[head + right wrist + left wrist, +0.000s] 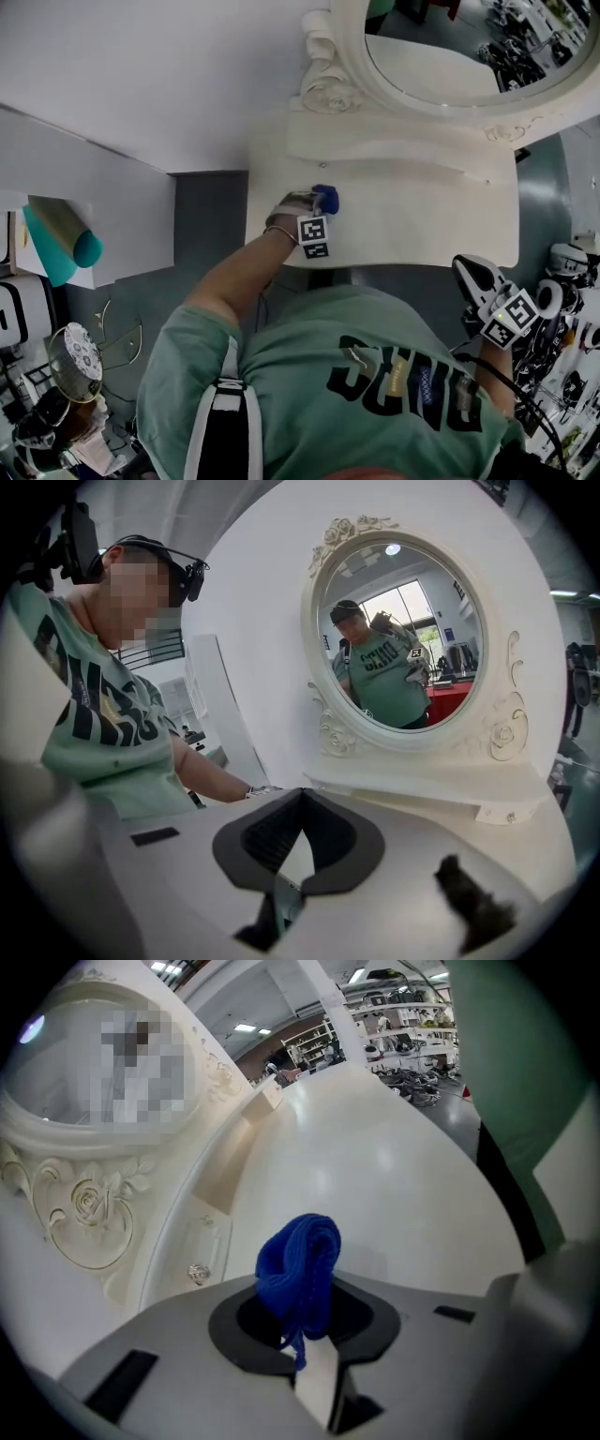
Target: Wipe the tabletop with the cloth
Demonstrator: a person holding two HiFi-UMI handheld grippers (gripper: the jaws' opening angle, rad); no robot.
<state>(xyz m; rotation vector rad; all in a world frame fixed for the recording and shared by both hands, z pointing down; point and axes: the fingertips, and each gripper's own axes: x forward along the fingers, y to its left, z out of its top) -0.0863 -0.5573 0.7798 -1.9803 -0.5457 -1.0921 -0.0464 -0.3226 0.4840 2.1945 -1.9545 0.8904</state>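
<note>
A bunched blue cloth (326, 198) rests on the left front part of the white vanity tabletop (422, 216). My left gripper (322, 206) is shut on it, reaching in from the front edge. In the left gripper view the cloth (302, 1269) sticks up out of the gripper (302, 1330) above the glossy tabletop (375, 1166). My right gripper (467, 268) hangs off the table near its front right corner. In the right gripper view its jaws (302, 803) meet at the tip with nothing between them.
An ornate oval mirror (450, 56) stands at the back of the vanity, above a raised shelf with a small knob (198, 1272). A teal roll (66, 248) lies on a side surface at left. Clutter (567, 281) crowds the floor at right.
</note>
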